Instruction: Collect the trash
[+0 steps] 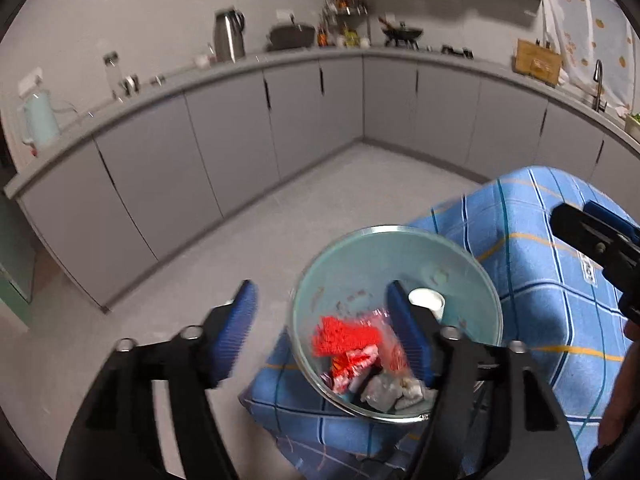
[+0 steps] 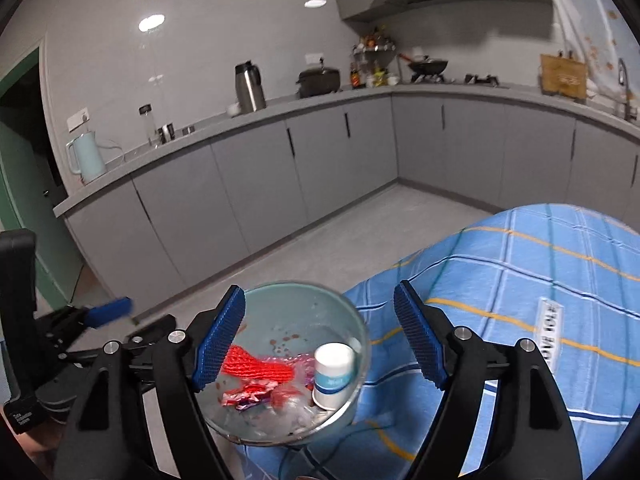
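Nearest in the left wrist view, the left gripper (image 1: 320, 320) has its blue-padded fingers (image 1: 236, 332) spread wide. The right-hand pad sits over the inner side of a glass bowl (image 1: 400, 248) while the left-hand pad hangs out over bare floor; whether the pad touches the rim cannot be told, and nothing is clamped between the two.

The glass bowl rests at the near-left corner of a table under a blue checked tablecloth (image 1: 540, 280), partly overhanging the edge, and it looks tipped — its mouth faces up and toward the cameras. Trash lies heaped in its lower, nearer part: a strip of red mesh netting (image 1: 344, 336) with its long axis running roughly left to right, crumpled red-and-white wrappers (image 1: 356, 364) beneath it, and greyish crumpled scraps (image 1: 388, 392) lowest of all. A small white bottle (image 2: 334, 372) with a blue label stands upright at the right side of the bowl, cap up.

The right gripper (image 2: 320, 328) is likewise spread wide and empty; its left pad overlaps the bowl's left rim, its right pad hovers above the cloth.

Beyond lies grey floor (image 1: 280, 216), then an L-shaped run of grey cabinets (image 1: 224, 136) — on the counter a pale kettle (image 2: 86, 156) and a steel flask (image 2: 249, 86).
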`<state>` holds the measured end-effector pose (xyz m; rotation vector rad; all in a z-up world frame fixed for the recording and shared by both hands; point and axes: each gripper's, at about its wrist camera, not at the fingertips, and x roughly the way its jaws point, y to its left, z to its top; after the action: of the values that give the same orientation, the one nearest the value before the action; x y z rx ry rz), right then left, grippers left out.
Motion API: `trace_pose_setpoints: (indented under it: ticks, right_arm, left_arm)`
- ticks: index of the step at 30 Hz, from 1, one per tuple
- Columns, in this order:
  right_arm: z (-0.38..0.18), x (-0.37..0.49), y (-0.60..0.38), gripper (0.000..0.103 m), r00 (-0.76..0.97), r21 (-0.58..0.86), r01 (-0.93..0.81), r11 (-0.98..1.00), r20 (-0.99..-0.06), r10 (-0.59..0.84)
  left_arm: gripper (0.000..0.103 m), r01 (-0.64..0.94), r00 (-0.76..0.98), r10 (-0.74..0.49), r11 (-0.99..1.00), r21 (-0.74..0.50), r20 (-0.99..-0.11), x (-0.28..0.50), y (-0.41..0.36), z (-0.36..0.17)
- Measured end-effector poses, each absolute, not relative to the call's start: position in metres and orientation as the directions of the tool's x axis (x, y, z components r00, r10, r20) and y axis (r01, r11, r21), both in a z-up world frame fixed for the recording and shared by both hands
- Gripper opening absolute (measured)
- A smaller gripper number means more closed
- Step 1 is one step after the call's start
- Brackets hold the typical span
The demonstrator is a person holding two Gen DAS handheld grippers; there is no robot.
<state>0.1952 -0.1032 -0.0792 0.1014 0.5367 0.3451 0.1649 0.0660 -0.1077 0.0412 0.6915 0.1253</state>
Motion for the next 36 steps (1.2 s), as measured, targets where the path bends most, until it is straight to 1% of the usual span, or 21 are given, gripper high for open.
trace_pose_setpoints:
  ticks: [2,5,9,15,20,36]
  right_arm:
    - [-0.073,0.185,-0.107,0.078,0.819,0.175,-0.28,0.944,-0.469,0.33]
    - [-0.063,0.163,-0.114,0.08,0.849,0.155,-0.265,0.952,-0.43,0.307]
    - [-0.05,0.135,-0.12,0.08,0.879,0.134,-0.251,0.959,-0.384,0.284]
    - [-0.037,0.12,-0.113,0.081,0.891,0.115,-0.262,0.958,-0.352,0.286]
    - [-0.033,0.113,-0.108,0.081,0.892,0.112,-0.268,0.957,-0.345,0.291]
    - [-0.029,0.109,-0.113,0.082,0.899,0.12,-0.256,0.959,-0.336,0.282]
  left_arm:
    - [0.075,-0.11,0.789,0.14,0.99,0.087,-0.598,0.152,0.062,-0.097]
    - [0.083,-0.122,0.817,0.15,0.989,0.087,-0.556,0.137,0.063,-0.083]
    - [0.085,-0.134,0.85,0.155,0.988,0.076,-0.504,0.115,0.067,-0.063]
    - [0.088,-0.132,0.879,0.143,0.99,0.054,-0.456,0.095,0.069,-0.043]
    - [0.089,-0.124,0.889,0.13,0.991,0.043,-0.44,0.087,0.072,-0.037]
    - [0.089,-0.11,0.895,0.118,0.993,0.045,-0.43,0.08,0.069,-0.032]
